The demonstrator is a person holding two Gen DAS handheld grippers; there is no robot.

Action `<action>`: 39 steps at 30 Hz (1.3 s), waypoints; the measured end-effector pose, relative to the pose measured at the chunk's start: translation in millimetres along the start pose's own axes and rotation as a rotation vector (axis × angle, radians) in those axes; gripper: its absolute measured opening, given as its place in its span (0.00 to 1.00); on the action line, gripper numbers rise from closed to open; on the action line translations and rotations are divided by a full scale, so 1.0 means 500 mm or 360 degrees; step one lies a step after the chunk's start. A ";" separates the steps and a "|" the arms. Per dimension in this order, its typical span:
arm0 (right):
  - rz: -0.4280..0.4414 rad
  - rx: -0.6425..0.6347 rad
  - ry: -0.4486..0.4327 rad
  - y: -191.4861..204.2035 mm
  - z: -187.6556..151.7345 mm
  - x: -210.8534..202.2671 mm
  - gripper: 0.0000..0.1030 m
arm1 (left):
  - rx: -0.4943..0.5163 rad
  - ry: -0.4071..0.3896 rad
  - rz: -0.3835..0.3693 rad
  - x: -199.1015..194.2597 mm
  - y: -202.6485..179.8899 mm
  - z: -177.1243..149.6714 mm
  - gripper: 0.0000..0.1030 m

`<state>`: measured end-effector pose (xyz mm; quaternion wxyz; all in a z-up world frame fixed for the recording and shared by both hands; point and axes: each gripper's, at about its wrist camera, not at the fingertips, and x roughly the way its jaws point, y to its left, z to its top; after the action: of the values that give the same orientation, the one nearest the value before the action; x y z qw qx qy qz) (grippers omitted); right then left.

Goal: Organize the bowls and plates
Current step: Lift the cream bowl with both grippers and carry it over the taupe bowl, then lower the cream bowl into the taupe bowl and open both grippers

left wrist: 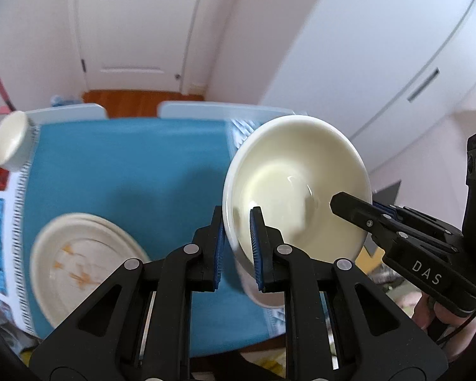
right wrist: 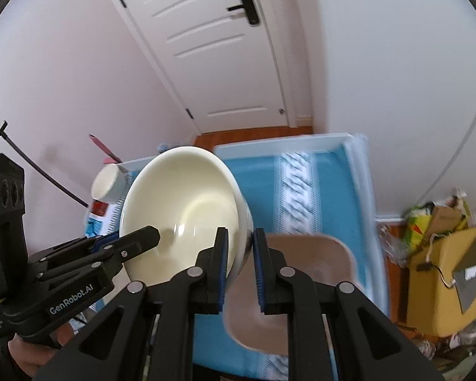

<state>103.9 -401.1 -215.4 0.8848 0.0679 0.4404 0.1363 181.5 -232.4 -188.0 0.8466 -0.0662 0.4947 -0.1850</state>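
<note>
Worktop (left wrist: 127, 165): covered by a blue cloth with white knitted-look bands at its sides; pale blue chair backs stand at the far edge.
Plate (left wrist: 79, 263): round, cream-white, with small orange marks in the centre; lies flat on the blue cloth at the near left of the left wrist view.
Tan dish (right wrist: 304, 282): squarish with rounded corners, lying on the cloth under the right tool; blurred.
Bowl (left wrist: 298, 187): cream-white, glossy, plain inside, held tilted in the air above the right part of the worktop, mouth turned towards both cameras.
White cup (left wrist: 9, 141): at the far left corner of the worktop, tipped in the view.
Left tool (left wrist: 238, 244): blue-padded fingers closed on the bowl's near rim, one finger inside, one outside.
Right tool (right wrist: 240, 260): pinches the bowl's opposite rim between its two fingers, pads close together.
Writing: "DAS" on the right tool's body in the left wrist view; "GenRobot.AI" on the left tool's body in the right wrist view.
</note>
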 end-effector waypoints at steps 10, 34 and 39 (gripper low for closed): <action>-0.0069 0.0195 0.0186 -0.123 -0.094 0.054 0.14 | 0.0194 0.0277 0.0074 0.131 -0.074 -0.052 0.13; -0.0178 0.0377 0.0390 -0.163 -0.144 0.155 0.14 | 0.0481 0.0498 0.0258 0.267 -0.075 -0.046 0.13; -0.0188 0.0377 0.0387 -0.160 -0.143 0.150 0.14 | 0.0482 0.0487 0.0251 0.260 -0.070 -0.047 0.13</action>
<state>104.4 -454.7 -334.6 0.8173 0.1287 0.5603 0.0386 210.2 -312.3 -295.3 0.7738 0.1294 0.5876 -0.1982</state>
